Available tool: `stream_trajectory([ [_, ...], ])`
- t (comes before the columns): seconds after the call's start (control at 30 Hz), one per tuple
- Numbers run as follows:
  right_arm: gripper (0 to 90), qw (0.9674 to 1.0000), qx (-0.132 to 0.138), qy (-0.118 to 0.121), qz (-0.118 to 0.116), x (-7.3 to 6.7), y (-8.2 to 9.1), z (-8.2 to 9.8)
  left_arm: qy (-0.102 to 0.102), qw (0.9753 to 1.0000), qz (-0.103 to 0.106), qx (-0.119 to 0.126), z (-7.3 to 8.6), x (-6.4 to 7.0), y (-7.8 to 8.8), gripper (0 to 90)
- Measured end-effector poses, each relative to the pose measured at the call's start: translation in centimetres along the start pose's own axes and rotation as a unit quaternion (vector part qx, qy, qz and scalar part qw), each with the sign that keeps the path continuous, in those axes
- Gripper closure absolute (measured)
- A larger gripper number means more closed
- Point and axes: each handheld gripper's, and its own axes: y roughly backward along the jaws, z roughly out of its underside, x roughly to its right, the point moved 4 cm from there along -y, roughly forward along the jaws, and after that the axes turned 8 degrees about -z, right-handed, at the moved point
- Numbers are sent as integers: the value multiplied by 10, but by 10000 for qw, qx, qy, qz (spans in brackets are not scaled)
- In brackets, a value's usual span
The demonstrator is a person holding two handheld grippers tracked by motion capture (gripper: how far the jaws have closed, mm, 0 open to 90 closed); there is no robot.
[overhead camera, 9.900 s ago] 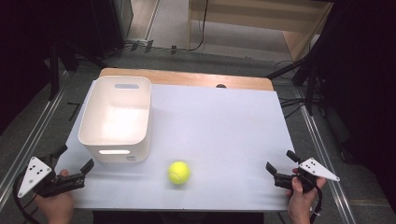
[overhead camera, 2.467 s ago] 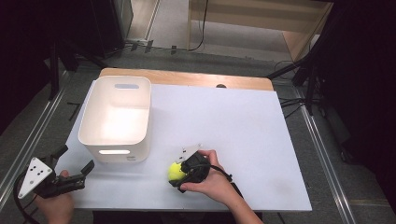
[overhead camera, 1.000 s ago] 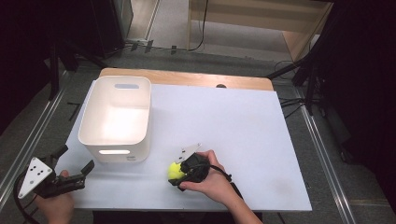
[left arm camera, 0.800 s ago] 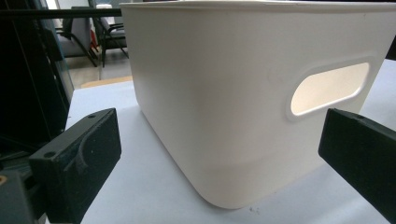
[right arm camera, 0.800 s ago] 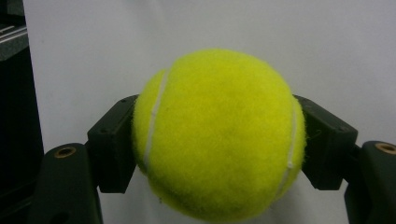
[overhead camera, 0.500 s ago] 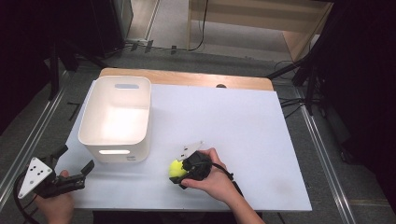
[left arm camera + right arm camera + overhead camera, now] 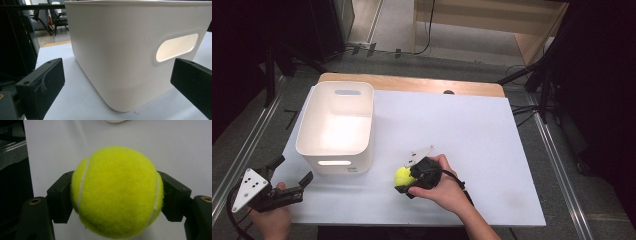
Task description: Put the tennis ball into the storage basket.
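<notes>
Since the earliest frame the right gripper (image 7: 404,182) has been brought in from the worktop's (image 7: 472,130) right edge to the tennis ball (image 7: 402,176), and its fingers (image 7: 60,200) are now clamped on the ball's two sides. The ball sits near the front of the worktop, right of the white bin (image 7: 337,127). The grasp step is judged complete; next, a lift and a carry over the bin's rim are called for. The left gripper (image 7: 287,192) is held wide open and empty beside the bin.

Right claw (image 7: 404,181) clamped, left claw (image 7: 292,172) wide apart
</notes>
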Motion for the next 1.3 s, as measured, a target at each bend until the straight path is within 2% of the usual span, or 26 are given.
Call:
stream_trajectory([
  [0.53,240,9998,128,178,38,1,19,-29,17,10000,-3,-13,0,0,1,0],
  [0.77,240,9997,172,182,49,2,31,-42,57,10000,7,38,0,-1,1,0],
  [1.3,240,9996,259,90,10,13,38,-57,4,10000,12,16,0,0,0,0],
])
